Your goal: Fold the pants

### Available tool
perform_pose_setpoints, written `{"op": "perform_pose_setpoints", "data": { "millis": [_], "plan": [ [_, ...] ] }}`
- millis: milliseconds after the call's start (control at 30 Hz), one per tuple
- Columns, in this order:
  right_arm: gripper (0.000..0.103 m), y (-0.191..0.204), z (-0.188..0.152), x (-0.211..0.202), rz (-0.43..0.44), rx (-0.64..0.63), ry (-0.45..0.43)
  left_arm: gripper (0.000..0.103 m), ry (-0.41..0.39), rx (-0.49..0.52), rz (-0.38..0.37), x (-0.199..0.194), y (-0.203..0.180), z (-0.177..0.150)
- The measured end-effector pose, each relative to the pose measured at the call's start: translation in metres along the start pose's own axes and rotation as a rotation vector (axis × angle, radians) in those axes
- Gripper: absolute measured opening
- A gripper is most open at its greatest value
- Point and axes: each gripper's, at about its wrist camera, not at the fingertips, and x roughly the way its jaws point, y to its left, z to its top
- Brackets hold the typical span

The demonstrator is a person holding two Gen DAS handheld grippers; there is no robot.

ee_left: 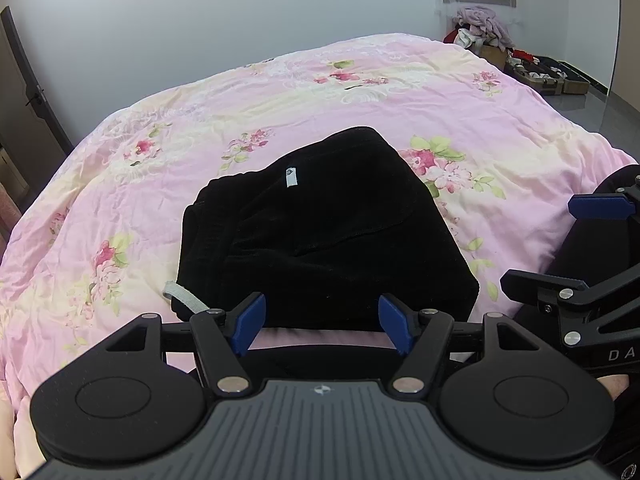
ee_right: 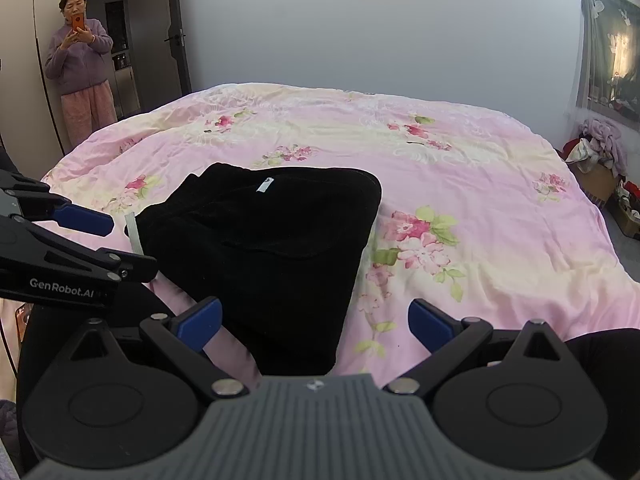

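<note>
Black pants lie folded into a compact block on the pink floral bedspread, a small white label on top and a grey drawstring poking out at the left. My left gripper hovers open just short of the block's near edge, nothing between its blue pads. In the right wrist view the same pants lie ahead and to the left. My right gripper is open, above the block's near right corner and the spread, holding nothing. Each gripper shows at the side of the other's view: the right gripper and the left gripper.
A person stands by the door at the far left holding a phone. Cardboard boxes and piled clothes sit on the floor past the bed's far right corner. The bedspread stretches wide beyond the pants.
</note>
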Motion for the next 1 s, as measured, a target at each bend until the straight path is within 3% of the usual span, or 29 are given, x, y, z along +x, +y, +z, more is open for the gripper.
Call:
{"op": "perform_pose_setpoints", "data": {
  "millis": [1000],
  "plan": [
    [0.096, -0.003, 0.003, -0.009, -0.009, 0.016, -0.028, 0.078, -0.001, 0.003, -0.007, -0.005, -0.014, 0.005]
  ]
}}
